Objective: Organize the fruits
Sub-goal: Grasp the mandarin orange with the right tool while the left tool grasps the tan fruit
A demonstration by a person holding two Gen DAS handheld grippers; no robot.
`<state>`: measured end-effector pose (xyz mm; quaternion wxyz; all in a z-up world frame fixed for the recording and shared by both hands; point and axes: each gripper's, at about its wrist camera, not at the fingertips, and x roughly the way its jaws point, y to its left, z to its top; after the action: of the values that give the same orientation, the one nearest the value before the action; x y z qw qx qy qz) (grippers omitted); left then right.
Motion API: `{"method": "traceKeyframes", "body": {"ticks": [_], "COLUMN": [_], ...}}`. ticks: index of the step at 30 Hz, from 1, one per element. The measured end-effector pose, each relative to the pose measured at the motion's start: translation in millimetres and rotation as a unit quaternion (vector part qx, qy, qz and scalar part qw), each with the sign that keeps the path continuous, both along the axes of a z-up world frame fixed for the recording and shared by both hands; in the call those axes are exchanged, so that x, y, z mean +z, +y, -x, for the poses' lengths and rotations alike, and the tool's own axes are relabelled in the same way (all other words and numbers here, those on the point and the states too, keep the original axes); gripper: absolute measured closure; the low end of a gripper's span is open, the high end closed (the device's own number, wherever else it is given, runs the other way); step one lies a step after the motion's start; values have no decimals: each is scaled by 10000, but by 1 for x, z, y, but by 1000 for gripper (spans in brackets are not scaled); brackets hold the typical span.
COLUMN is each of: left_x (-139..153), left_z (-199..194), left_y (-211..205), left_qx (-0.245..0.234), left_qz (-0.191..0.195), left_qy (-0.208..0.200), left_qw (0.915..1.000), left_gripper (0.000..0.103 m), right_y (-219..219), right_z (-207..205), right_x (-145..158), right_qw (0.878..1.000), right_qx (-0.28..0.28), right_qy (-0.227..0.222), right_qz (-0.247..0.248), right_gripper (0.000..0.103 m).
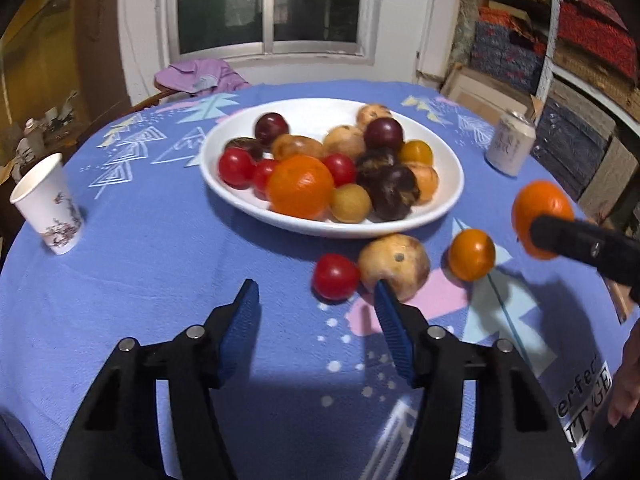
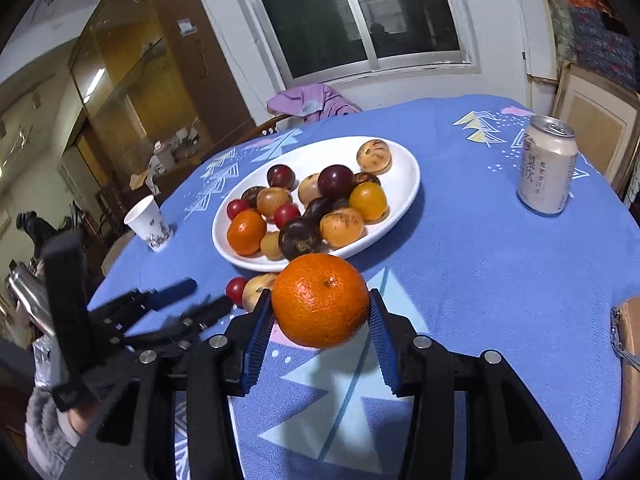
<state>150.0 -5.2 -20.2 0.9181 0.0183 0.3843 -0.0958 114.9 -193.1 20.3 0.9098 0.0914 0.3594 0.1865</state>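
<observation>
A white plate (image 1: 224, 196) (image 2: 404, 160) holds several fruits: tomatoes, plums, tan fruits and an orange. My right gripper (image 2: 320, 312) is shut on a mandarin orange (image 2: 320, 300), held above the cloth in front of the plate; the mandarin also shows at the right of the left wrist view (image 1: 540, 208). My left gripper (image 1: 316, 292) is open and empty over the cloth. Just ahead of it lie a red tomato (image 1: 335, 277), a tan fruit (image 1: 394, 266) touching its right fingertip, and a small orange fruit (image 1: 471, 255).
A paper cup (image 1: 50, 204) (image 2: 150, 222) stands at the left, a drink can (image 1: 510, 144) (image 2: 546, 164) at the right. The round table has a blue patterned cloth (image 1: 160, 260). A chair with a purple garment (image 1: 200, 74) stands behind it.
</observation>
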Motion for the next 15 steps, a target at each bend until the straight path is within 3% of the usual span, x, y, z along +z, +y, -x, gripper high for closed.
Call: {"method": "traceKeyframes", "body": {"ticks": [3,7,13,15], "left_x": [5,2,3,1], "left_z": [1,-12,-22,-26], "left_y": [-11,-38,-42,-48], "left_qx": [-200,-269,-253,-327], "left_qz": [199,-218,-246,-360], "left_qy": [-130,-128,-144,-59], "left_qw": [9995,9993,9993,9988], "left_gripper": [45,42,41,31], "right_y": [-1,-2,-3,-2], "right_z": [1,-1,0,0], "right_x": [4,5,5,4], "right_qw": [10000,10000,10000,10000], "right_qx": [19,5,3,12], "right_qy": [-79,-52,-42,-29], "right_qz": [-23,-38,-59,-45], "right_gripper": [55,55,55,55]}}
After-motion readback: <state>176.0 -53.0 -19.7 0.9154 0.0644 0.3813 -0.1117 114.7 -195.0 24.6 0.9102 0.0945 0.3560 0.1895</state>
